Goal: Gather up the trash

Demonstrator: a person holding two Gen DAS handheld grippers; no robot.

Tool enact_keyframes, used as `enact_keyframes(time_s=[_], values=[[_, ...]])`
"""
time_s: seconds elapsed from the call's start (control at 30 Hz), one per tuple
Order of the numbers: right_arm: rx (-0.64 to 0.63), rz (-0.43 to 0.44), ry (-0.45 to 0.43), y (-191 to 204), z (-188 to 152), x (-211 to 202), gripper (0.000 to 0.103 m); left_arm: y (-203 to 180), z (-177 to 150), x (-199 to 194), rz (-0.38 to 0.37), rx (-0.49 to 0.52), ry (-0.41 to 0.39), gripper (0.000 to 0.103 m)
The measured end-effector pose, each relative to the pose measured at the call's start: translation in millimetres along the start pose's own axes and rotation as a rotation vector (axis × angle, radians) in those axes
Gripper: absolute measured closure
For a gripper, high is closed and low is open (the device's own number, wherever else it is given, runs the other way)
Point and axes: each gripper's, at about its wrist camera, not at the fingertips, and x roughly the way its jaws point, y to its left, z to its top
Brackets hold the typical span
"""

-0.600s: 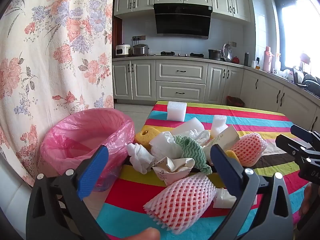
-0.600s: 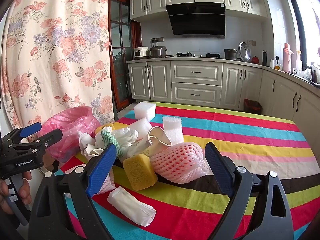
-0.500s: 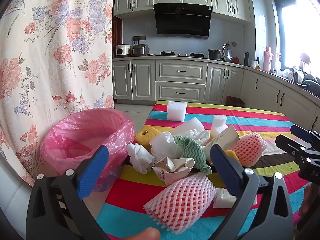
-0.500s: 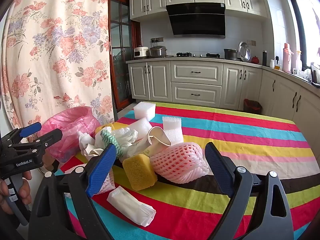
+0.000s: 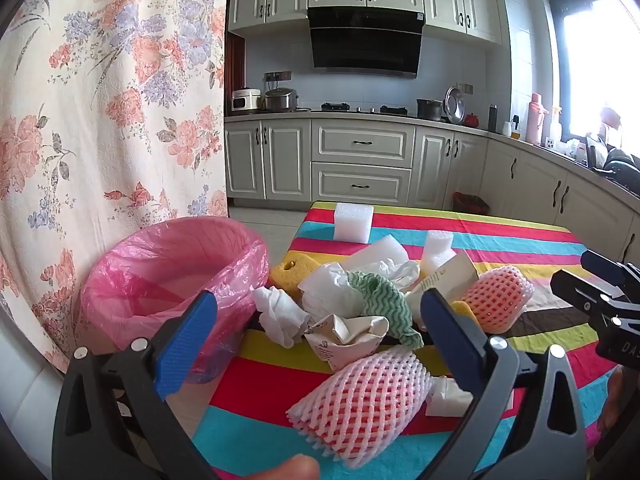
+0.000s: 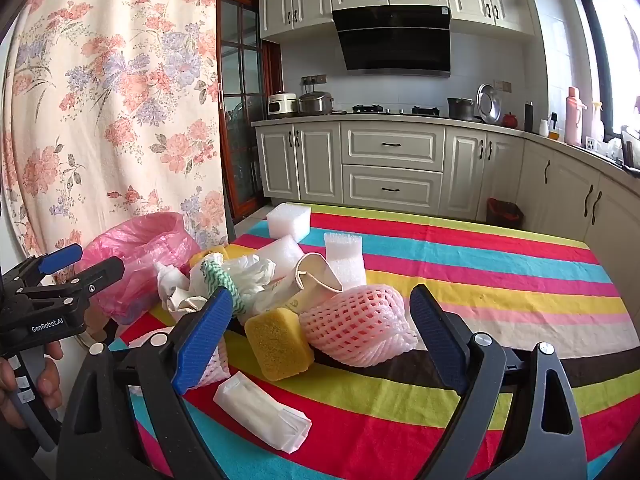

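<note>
- The left hand-held gripper has its jaws spread wide with nothing clamped; the right hand-held gripper is likewise spread and empty. Both hover above the near edge of the striped surface.
- Nearest lie a pink foam net and a folded white wrapper.
- Just behind are a yellow sponge and a second pink foam net, touching each other.
- The trash heap follows: crumpled tissue, a green-striped cloth, and a crushed paper cup.
- Left of the surface's edge stands a pink-lined bin, open.
- Farthest is a white foam block.
</note>
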Motion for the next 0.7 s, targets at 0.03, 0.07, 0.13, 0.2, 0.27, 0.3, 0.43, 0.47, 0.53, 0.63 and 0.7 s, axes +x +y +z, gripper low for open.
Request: enact_keyframes(time_s=[0.03,0.07,0.13,0.2,0.27,0.3,0.43,0.47,0.53,0.63,0.7], values=[[-0.001,-0.001,0.0,0.6,0.0,0.1,0.018,0.1,0.0,0.0,0.0,0.0,0.0,0.004],[0.0,-0.001,0.0,0.2,0.1,0.0,0.018,0.1,0.0,0.0,-0.001,-0.001,0.001,0.004],[-0.001,-0.001,0.0,0.7,0.2,0.2,0.018,0.0,0.0,0.0,-0.001,0.0,0.0,0.004],[-0.001,-0.001,0.0,0.0,0.1,0.2,0.018,0.1,0.0,-0.1,-0.001,-0.001,0.0,0.004],[0.0,-0.001,0.001,-0.8,0.0,0.3,0.018,0.1,0.0,-0.1,-0.001,-0.001,0.0,0.004],[-0.001,-0.001,0.001,-0.6,0.0,0.4,0.018,0.2,0.0,0.0,-0.001,-0.001,0.0,0.004],[-0.001,-0.001,0.001,0.1,0.3,0.6,0.018,0.1,0.0,-0.1,0.0,-0.001,0.001,0.004],[-0.002,-0.002,0.001,-0.2,0.3,0.5,0.018,0.0,0.0,-0.1,0.0,-0.001,0.001,0.004],[-0.001,-0.001,0.002,0.1,0.4,0.7,0.018,0.1,0.0,0.0,-0.002,-0.001,0.001,0.004],[-0.002,-0.006,0.005,-2.9,-1.8,1.0,0.018,0.8,-0.1,0.2,-0.009,-0.003,0.003,0.004],[-0.007,-0.008,0.007,-3.3,-2.7,1.3,0.018,3.8,-0.2,0.6,-0.031,-0.02,0.008,0.004]])
